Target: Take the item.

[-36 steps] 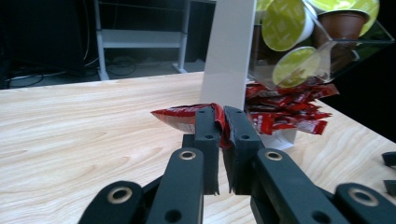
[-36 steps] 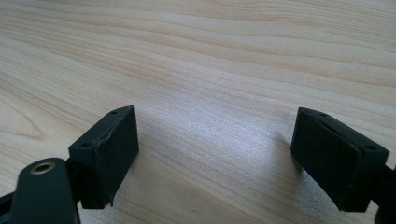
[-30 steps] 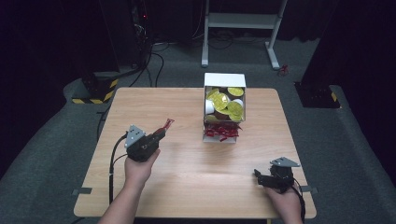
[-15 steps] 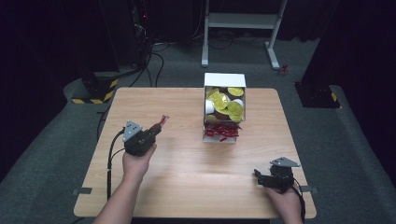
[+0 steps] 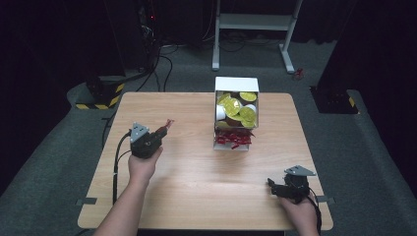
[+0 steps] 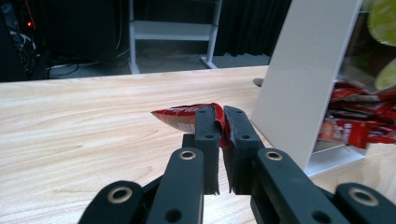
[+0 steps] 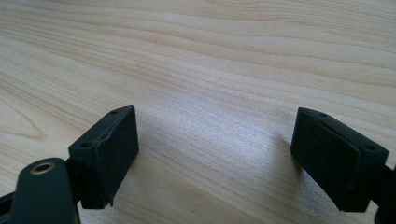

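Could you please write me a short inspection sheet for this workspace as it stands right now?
Surface: wooden table, bare wood in front of the person.
Job's things: white box holding yellow-lidded cups above, red packets below; one red packet held apart.
Clutter: nothing seen.
Grippers: left tongs shut on the held packet; right tongs open, low over the wood.
Cables: black cable trails from the left tongs; more on the floor.
Surroundings: dark room, grey carpet, white frame behind.

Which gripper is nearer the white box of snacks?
Left. The left gripper, shut on a red packet, is beside the white box on its left; the right gripper sits open near the table's front edge.
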`<state>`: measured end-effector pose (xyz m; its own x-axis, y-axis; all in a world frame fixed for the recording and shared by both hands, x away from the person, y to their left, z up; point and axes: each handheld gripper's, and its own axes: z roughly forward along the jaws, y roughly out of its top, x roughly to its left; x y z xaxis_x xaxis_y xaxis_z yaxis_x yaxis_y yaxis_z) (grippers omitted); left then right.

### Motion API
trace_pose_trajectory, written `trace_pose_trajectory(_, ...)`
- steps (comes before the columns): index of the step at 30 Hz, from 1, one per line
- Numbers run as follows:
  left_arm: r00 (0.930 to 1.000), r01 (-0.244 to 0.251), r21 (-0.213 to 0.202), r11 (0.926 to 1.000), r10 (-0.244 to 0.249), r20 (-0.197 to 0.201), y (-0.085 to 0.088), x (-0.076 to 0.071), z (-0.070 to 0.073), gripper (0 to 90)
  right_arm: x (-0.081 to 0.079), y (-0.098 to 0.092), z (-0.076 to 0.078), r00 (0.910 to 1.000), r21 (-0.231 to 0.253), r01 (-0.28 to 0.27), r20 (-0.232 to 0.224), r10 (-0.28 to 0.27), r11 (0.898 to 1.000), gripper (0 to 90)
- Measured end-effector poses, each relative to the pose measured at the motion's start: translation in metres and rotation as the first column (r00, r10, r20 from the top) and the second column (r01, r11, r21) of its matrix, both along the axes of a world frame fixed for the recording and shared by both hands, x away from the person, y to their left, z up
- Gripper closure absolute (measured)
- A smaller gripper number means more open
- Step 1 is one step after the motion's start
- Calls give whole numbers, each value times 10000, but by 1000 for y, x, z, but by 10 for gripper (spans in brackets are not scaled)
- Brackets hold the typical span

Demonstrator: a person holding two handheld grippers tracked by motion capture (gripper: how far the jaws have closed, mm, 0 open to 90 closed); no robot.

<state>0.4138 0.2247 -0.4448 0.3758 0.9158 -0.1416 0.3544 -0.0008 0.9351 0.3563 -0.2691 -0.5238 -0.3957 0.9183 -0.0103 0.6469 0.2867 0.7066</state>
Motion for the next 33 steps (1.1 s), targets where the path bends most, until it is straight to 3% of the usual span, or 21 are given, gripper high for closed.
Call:
trace_pose_trajectory(11,9998,-105,-15,9999,104,-164,-1,13,-11,847,0,0,0,10000,19,31,-22,-31,10000,152)
trace_pose_trajectory(19,9992,-99,200,9998,107,-396,-6,26,-19,846,0,0,0,10000,-5,12,0,-12,10000,153)
trace_pose_trajectory(23,9988,-132,85,9999,136,-470,-9,30,-23,846,-1,1,0,10000,-11,19,23,-19,10000,157)
trace_pose_trajectory(33,9935,-306,151,9994,321,-1094,-11,40,-41,844,-1,1,0,10000,2,13,11,-13,10000,157)
